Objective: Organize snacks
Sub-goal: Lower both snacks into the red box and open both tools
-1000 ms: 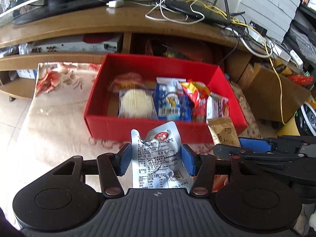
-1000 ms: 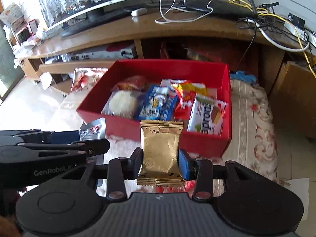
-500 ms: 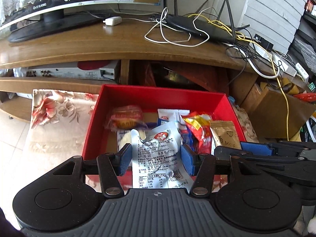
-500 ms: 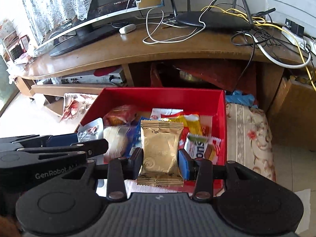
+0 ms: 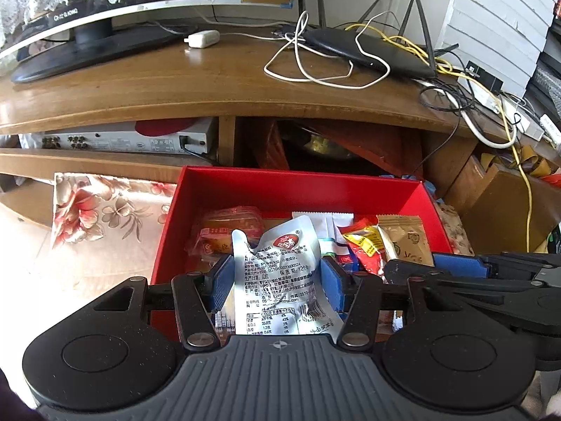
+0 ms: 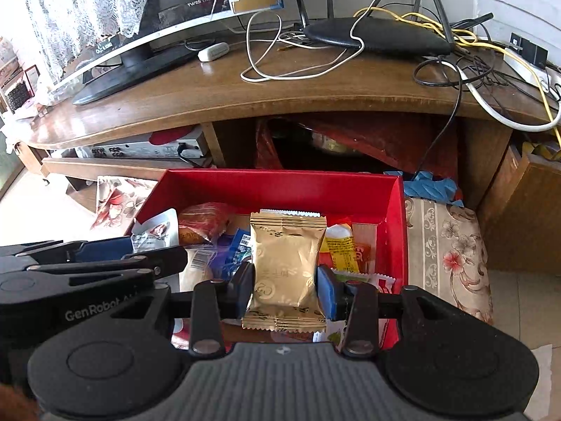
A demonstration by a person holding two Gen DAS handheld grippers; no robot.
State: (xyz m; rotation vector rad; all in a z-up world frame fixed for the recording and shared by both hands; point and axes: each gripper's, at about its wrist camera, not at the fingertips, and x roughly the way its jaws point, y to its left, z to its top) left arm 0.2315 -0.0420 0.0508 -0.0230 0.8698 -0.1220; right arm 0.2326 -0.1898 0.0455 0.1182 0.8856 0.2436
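Observation:
My left gripper (image 5: 277,282) is shut on a silver snack pouch (image 5: 280,280) with printed text, held over the near left part of the red box (image 5: 298,186). My right gripper (image 6: 285,286) is shut on a gold snack packet (image 6: 284,266), held above the box's (image 6: 280,184) right half. Several wrapped snacks lie inside: an orange-red bun pack (image 5: 228,228), a red-yellow pack (image 5: 364,245), a blue pack (image 6: 240,249). Each gripper shows at the edge of the other's view, side by side; the gold packet (image 5: 406,242) shows in the left wrist view too.
The box rests on a floral cloth (image 5: 105,217) in front of a wooden TV stand (image 5: 210,84). A monitor (image 5: 87,17), router (image 5: 368,52) and loose cables (image 5: 315,66) sit on the stand. A cardboard box (image 5: 508,203) is at the right.
Both grippers have moved forward with their packets, from in front of the red box's near wall to over its inside. The grips look unchanged.

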